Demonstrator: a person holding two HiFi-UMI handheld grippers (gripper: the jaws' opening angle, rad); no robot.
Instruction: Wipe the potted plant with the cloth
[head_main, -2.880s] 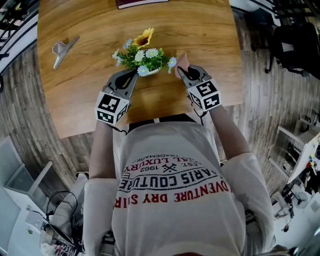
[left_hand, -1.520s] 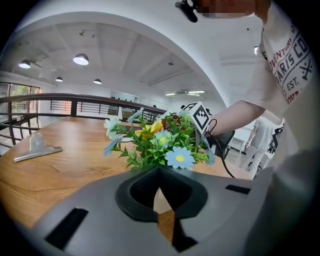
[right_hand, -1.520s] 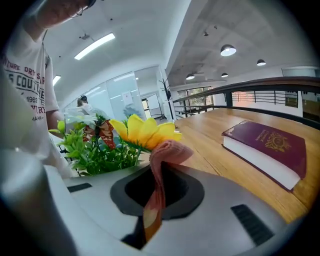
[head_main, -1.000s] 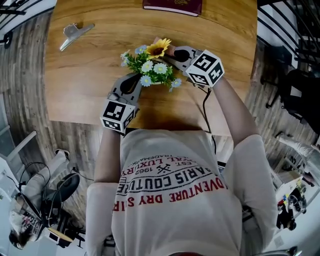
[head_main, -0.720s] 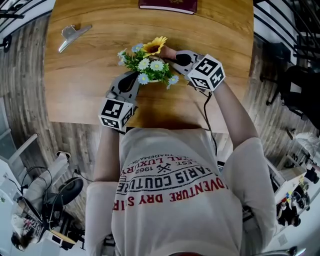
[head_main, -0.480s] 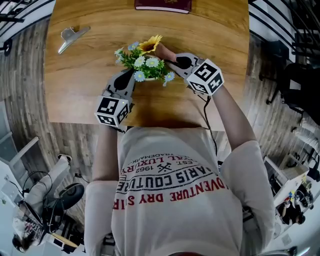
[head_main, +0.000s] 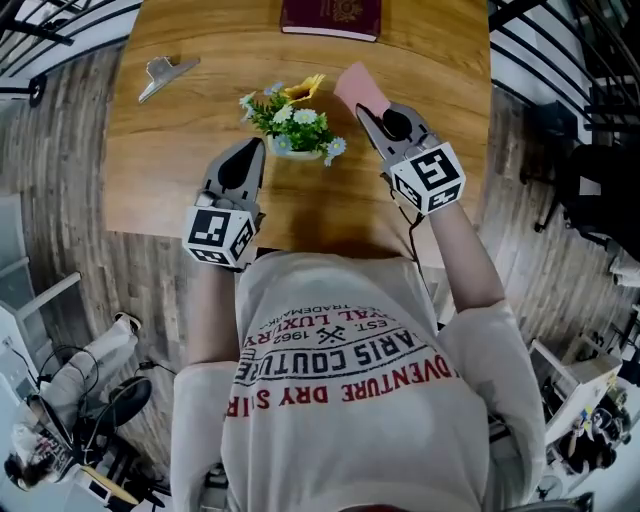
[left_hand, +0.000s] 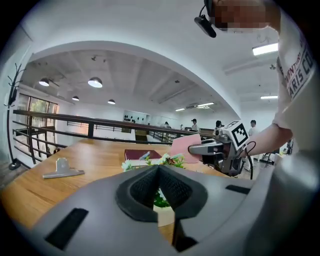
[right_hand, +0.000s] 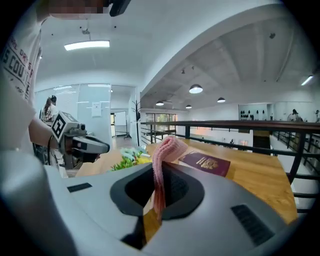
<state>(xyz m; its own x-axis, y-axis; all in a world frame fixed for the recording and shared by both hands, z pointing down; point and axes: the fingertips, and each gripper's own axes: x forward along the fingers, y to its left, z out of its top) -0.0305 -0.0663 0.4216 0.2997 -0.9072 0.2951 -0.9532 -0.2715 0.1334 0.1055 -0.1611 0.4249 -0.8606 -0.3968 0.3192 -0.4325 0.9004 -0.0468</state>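
Note:
The potted plant (head_main: 290, 118), a small white pot of daisies and one sunflower, stands mid-table. My right gripper (head_main: 362, 108) hovers just right of it, shut on a pink cloth (head_main: 353, 86) that sticks up past the jaws; the right gripper view shows the cloth (right_hand: 165, 150) pinched between them. My left gripper (head_main: 254, 146) hangs at the plant's near-left, apart from the pot, shut with nothing in it. In the left gripper view the plant (left_hand: 165, 161) and pot (left_hand: 164, 219) show behind the closed jaws.
A dark red passport (head_main: 332, 17) lies at the table's far edge. A metal clip (head_main: 167, 75) rests on the far left of the wooden table (head_main: 180, 150). Railings and wood floor surround the table; the person's torso fills the near side.
The right gripper with the cloth lifted off the sunflower and swung right, clear of the plant. The left gripper drew back and up from the pot.

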